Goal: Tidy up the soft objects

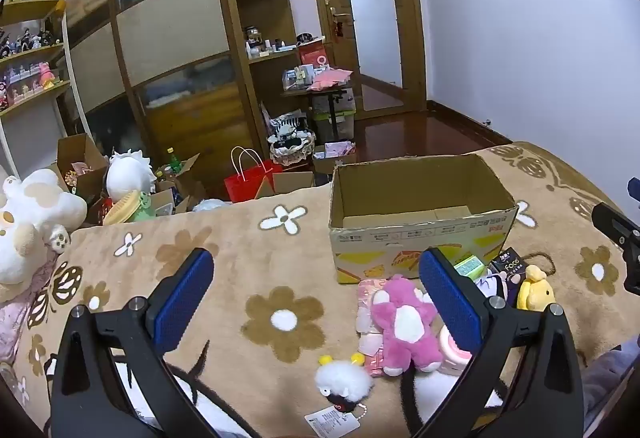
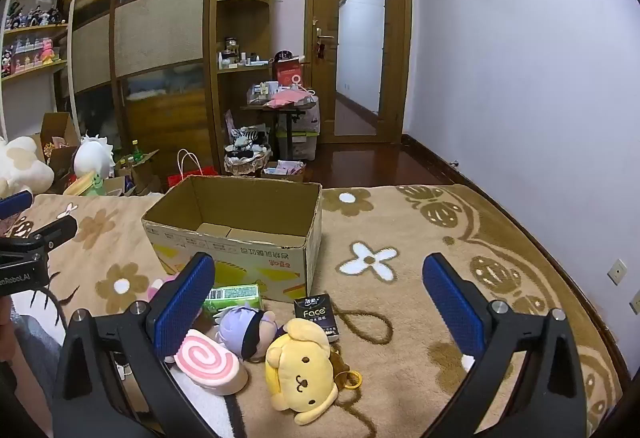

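The open cardboard box [image 2: 240, 234] sits beyond both sets of jaws. The left gripper [image 1: 316, 290] and right gripper [image 2: 320, 298] are spread wide, holding nothing. The yellow dog plush [image 2: 302, 370] lies between the right jaws; the pink bear [image 1: 404, 326] sits just inside the left gripper's right finger.

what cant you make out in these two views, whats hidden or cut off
- Left wrist view: the green pack and purple-haired doll sit mostly behind the left gripper's blue finger.
- Left wrist view: the cardboard box floor near its front wall is hidden.
- Right wrist view: the pink plush is almost wholly behind the right gripper's finger.
- Both views: box print too small to read.
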